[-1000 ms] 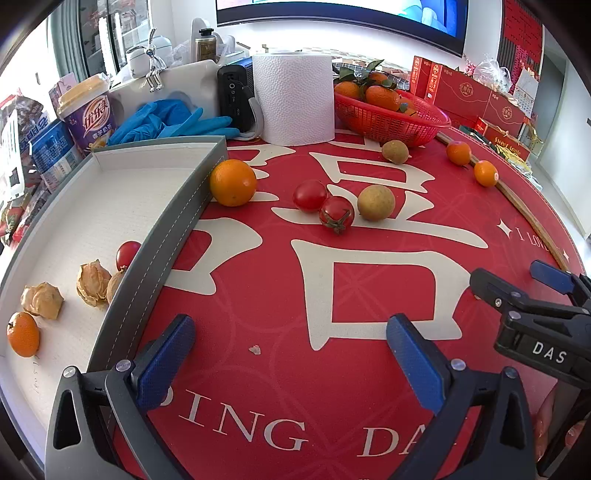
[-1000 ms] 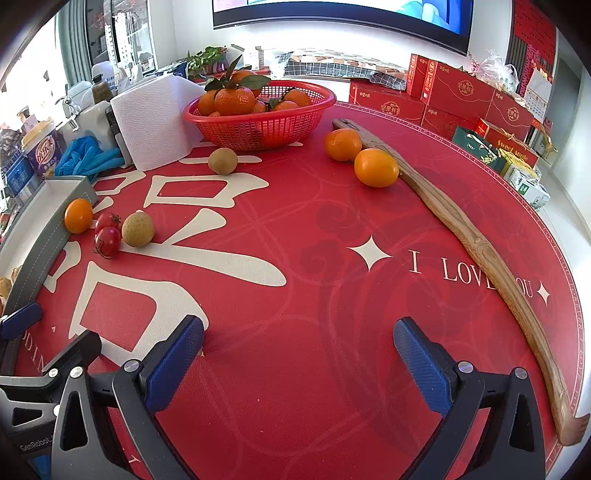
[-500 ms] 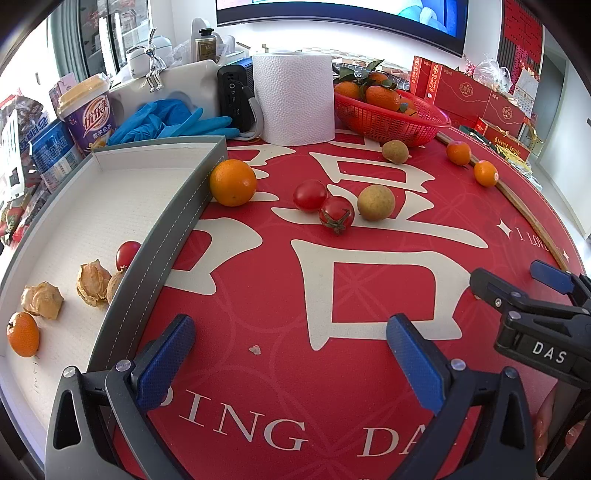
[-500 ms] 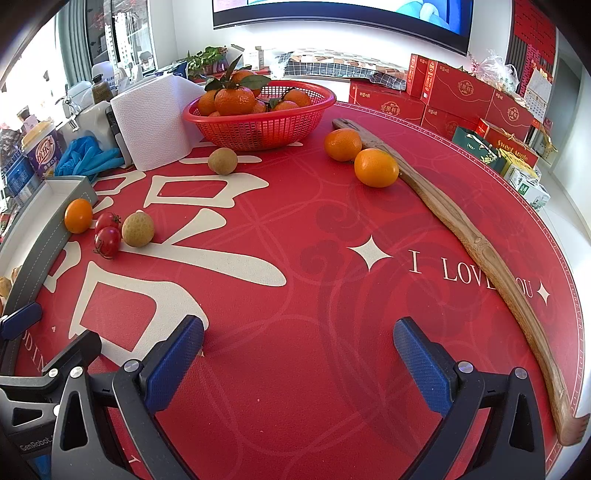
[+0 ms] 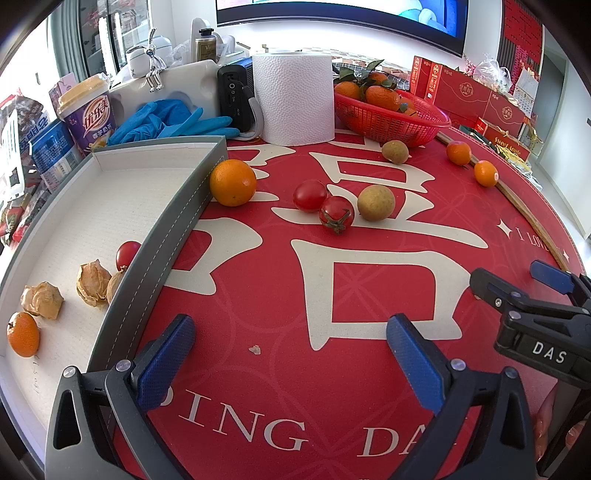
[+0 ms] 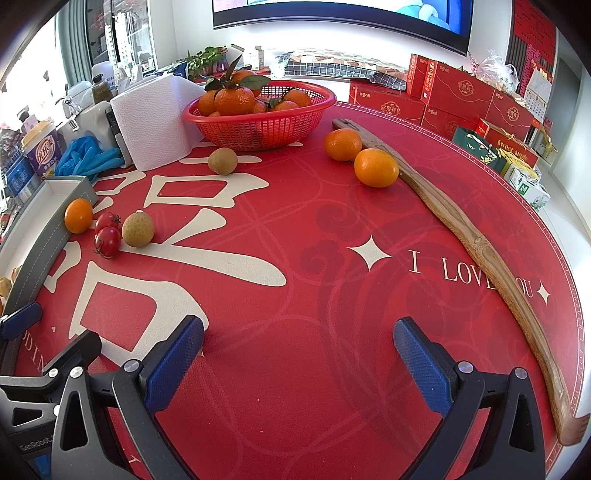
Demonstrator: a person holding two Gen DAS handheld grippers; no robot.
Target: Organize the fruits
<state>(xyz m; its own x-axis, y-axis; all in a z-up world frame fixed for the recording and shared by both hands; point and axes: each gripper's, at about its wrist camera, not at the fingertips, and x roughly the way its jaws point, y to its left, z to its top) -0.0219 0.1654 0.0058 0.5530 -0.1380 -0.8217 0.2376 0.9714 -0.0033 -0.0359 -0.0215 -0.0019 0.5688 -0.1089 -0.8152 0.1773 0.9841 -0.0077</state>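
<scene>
a round bench draped in a red printed cloth (image 6: 332,258) sits before a white wall (image 6: 177,29) bearing a large dark-framed screen (image 6: 332,18), daylight entering through tall glass windows (image 6: 129,40) at left.

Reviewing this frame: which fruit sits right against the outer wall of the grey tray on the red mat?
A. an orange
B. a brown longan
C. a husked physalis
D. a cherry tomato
A: the orange rests against the outside of the grey tray wall, while the two cherry tomatoes and the longan lie further out on the mat, apart from the tray.
</scene>
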